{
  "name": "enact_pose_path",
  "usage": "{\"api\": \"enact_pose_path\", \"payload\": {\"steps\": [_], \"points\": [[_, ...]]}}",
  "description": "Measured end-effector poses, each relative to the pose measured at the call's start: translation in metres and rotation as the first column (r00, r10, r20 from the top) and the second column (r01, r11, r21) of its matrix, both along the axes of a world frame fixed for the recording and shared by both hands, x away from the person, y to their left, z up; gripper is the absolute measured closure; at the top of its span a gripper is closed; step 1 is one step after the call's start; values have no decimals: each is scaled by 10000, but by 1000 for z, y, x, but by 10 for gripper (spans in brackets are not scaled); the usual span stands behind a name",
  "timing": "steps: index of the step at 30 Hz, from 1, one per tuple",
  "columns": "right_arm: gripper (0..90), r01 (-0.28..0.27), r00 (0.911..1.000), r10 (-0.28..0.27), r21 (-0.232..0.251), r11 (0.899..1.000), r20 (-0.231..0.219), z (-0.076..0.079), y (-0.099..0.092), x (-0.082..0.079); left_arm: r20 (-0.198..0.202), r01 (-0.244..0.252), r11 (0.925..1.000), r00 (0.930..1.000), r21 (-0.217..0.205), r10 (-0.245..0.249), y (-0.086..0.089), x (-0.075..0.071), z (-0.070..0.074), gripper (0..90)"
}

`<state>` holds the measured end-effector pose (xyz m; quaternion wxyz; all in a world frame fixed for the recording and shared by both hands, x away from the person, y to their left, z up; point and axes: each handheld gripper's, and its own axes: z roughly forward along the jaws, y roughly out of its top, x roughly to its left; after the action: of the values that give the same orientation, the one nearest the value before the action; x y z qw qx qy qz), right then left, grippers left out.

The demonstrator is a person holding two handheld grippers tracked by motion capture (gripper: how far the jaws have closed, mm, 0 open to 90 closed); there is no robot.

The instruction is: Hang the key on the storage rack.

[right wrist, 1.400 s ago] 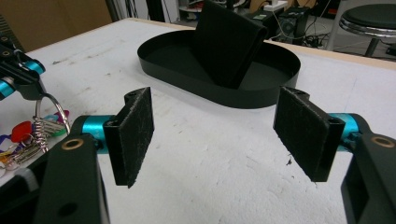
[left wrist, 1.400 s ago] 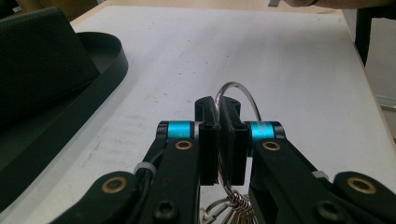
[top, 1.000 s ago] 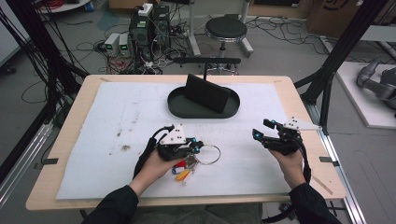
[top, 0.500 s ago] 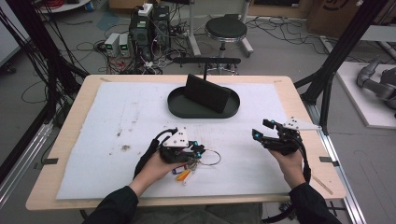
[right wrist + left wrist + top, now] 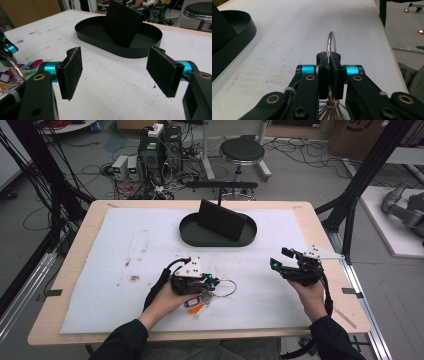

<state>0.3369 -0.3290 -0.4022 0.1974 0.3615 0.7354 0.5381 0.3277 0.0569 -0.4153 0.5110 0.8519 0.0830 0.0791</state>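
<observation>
- Bench (image 5: 320,227): light wood top under a white sheet (image 5: 125,255) with dark smudges towards its left half. No brand, label or writing can be read on anything here.
- Tray (image 5: 192,237): black, oval, low-walled, at the far middle of the sheet; a black wallet-like fold (image 5: 221,220) stands upright in it, leaning a little.
- Right claw (image 5: 283,260): held above the right side of the sheet, well apart from the keys; its jaws stand wide apart with nothing between them, the felt-like pads (image 5: 73,70) facing each other and the tray beyond them.
- Left claw (image 5: 214,282): low on the near middle of the sheet, its jaws having just closed further, now clamped on the key ring.
- Key ring (image 5: 330,45): a thin metal loop standing on edge between the left jaws, its arc pointing away from the hand along the sheet; in the high view it lies to the claw's right.
- Keys and coloured tags (image 5: 197,302): bunched on the sheet just beneath the left claw, fanning towards the near edge; tags show blue, orange and pink, print too small to read.
</observation>
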Motion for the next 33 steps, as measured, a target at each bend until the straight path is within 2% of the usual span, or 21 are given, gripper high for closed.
{"api": "enact_pose_path", "payload": {"steps": [8,11,20,22,27,33], "points": [[294,51,10000,-51,28,10000,13,0,-1,1,-15,-277,9976,9996,-642,276,7,0,6,864],[294,49,10000,-50,31,10000,3,0,-1,1,64,-380,9964,9992,-761,386,10,0,10,864],[294,96,9999,-95,41,9999,-56,0,-1,1,280,-748,9879,9965,-1360,793,24,3,27,864],[294,116,9999,-116,31,9999,-43,-1,-1,2,281,-853,9841,9955,-1556,907,27,3,31,865],[294,114,9999,-114,28,9999,-62,-1,-1,2,495,-1001,9819,9928,-1608,1093,34,5,40,865],[294,114,9999,-114,27,9999,-51,-1,-1,2,510,-1370,9748,9877,-1758,1480,42,11,49,865]]}}
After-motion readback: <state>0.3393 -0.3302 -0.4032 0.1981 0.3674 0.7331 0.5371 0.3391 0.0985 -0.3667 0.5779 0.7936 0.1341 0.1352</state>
